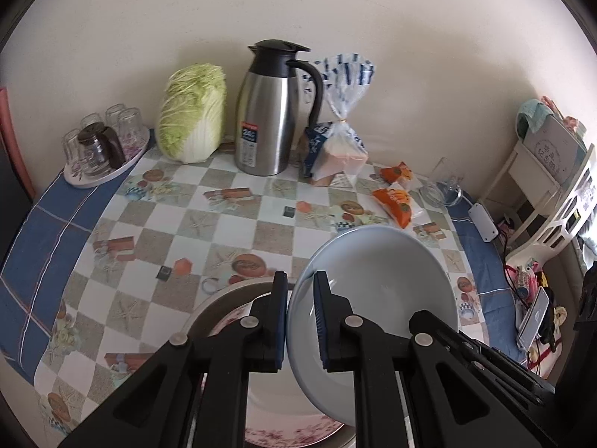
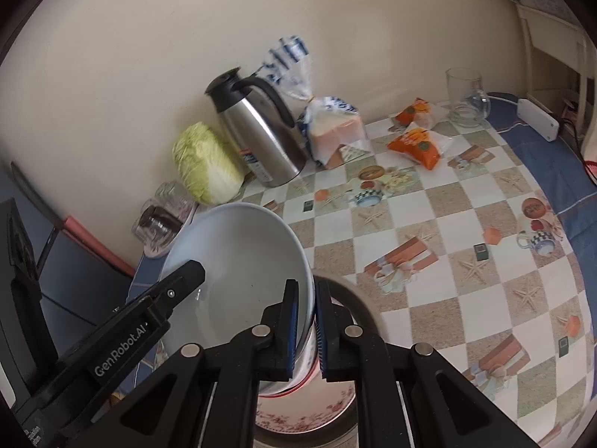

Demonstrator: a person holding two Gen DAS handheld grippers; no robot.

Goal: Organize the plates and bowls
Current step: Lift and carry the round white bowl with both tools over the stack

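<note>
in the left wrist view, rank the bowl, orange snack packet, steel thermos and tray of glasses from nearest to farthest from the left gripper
1. pale blue bowl: its rim is pinched in the left gripper.
2. orange snack packet: mid table, right of centre.
3. steel thermos and tray of glasses: both far, the thermos at the back wall, the tray at the far left edge; too close to call.

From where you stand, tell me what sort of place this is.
Probably a home dining corner: a table with a patterned cloth stands against the wall, holding a napa cabbage, a steel thermos jug, bagged bread and a tray of upturned glasses.
</note>
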